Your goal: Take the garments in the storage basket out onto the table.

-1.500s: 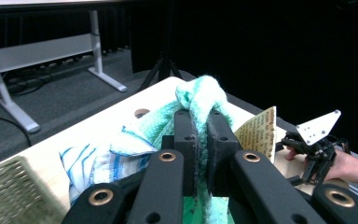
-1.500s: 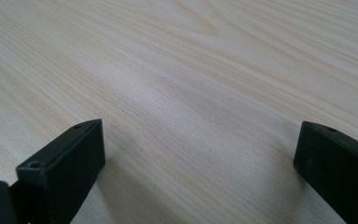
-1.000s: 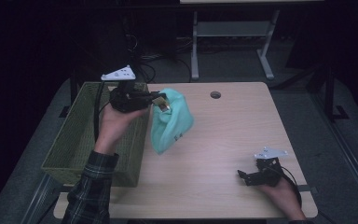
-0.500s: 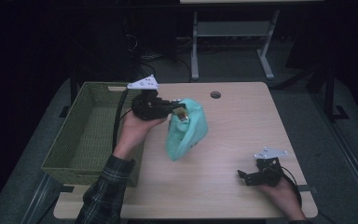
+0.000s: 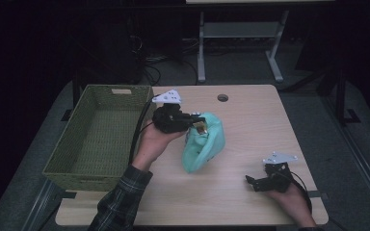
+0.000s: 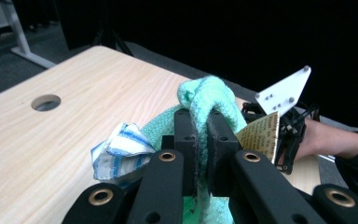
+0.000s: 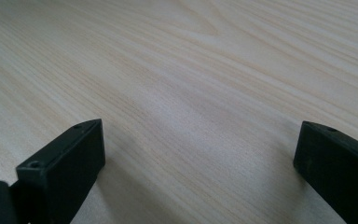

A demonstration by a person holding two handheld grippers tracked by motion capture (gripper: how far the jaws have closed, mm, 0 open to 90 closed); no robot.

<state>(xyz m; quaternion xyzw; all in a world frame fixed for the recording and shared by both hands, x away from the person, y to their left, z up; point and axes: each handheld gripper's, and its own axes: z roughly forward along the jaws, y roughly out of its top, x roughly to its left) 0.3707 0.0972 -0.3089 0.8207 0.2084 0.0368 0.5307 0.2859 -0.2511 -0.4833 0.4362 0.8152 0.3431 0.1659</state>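
Note:
A mint-green towel hangs from my left gripper over the middle of the table, its lower end resting on the wood. In the left gripper view the jaws of that gripper are shut on a thick fold of the towel. A blue-striped white cloth and a paper tag stick out beside them. My right gripper rests near the table's front right. Its jaws stand open over bare wood.
A green woven basket sits along the table's left edge, close to my left forearm. The light wooden table has a round cable hole at the back. Dark floor, cables and a white frame lie beyond it.
My left hand has carried the towel rightward and down, away from the basket's edge to the table's middle. The right hand has stayed still.

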